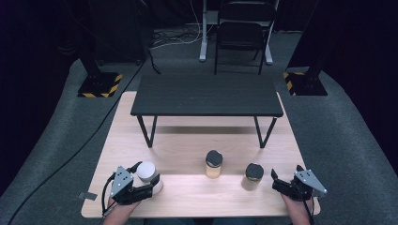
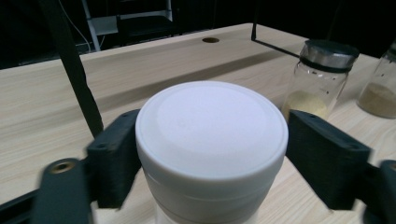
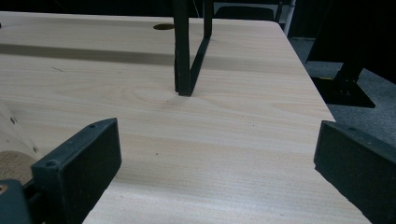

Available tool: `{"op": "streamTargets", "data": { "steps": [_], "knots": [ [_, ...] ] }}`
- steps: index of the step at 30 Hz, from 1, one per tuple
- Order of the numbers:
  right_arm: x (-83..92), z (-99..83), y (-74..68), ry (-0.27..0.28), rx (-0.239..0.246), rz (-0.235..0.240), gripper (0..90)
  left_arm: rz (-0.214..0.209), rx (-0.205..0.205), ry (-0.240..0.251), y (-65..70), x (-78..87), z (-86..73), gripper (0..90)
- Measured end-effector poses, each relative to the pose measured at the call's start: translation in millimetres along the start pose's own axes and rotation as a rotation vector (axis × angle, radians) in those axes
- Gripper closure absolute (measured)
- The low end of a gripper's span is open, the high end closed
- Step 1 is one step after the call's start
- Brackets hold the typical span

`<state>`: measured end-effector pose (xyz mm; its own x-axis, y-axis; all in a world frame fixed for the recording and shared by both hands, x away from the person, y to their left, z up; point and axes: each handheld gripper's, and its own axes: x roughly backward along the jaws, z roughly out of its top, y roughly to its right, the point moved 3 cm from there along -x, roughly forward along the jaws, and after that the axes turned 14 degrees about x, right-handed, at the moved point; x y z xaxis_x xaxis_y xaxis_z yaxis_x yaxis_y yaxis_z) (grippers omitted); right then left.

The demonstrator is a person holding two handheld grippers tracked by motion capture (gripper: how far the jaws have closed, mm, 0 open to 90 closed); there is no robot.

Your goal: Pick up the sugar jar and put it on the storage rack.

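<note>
White jar (image 2: pixel 211 149) lower body cut off by bottom edge in left gripper view, left jaw blurred there, second glass jar (image 2: pixel 380 84) cut by right edge, contact of pads with white jar unclear, forearms cut at bottom in high view

Before you on the wooden table (image 1: pixel 197 194): a black low bench (image 1: pixel 206 96), two dark-lidded glass jars (image 1: pixel 214 164) (image 1: pixel 254 175) holding tan powder. Beyond, a black chair (image 1: pixel 241 33) on grey carpet.

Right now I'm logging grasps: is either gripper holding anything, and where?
The left gripper clasps the white-lidded jar by its lid rim, fingers on opposite sides. The right gripper holds nothing.
</note>
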<state>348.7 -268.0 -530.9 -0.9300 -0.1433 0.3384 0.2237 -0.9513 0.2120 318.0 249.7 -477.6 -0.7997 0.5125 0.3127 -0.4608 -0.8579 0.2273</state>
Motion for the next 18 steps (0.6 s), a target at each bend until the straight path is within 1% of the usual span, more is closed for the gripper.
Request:
{"op": "streamTargets", "data": {
  "steps": [1,2,11,13,14,18],
  "knots": [
    [0.0,0.0,0.0,-0.001,0.001,0.0,0.1,0.0,0.0,0.0,0.0,0.0,0.0,29.9],
    [0.0,0.0,-0.1,-0.001,0.001,0.0,0.1,-0.002,0.01,0.006,-2.0,1.4,0.3,32.9],
    [-0.1,0.0,-0.1,-0.001,0.002,0.001,0.0,0.009,0.008,-0.003,-0.8,1.7,1.1,33.3],
    [-0.2,0.0,-0.1,-0.002,0.001,0.0,0.0,0.01,0.014,-0.006,-0.7,1.4,1.5,33.3],
    [-0.1,0.1,-0.1,-0.002,0.001,-0.001,0.1,0.02,0.018,-0.01,0.7,0.6,2.2,33.3],
    [0.0,0.1,-0.2,-0.001,0.001,-0.002,0.1,0.027,0.022,-0.022,3.3,-0.6,3.4,33.4]
  ]
}}
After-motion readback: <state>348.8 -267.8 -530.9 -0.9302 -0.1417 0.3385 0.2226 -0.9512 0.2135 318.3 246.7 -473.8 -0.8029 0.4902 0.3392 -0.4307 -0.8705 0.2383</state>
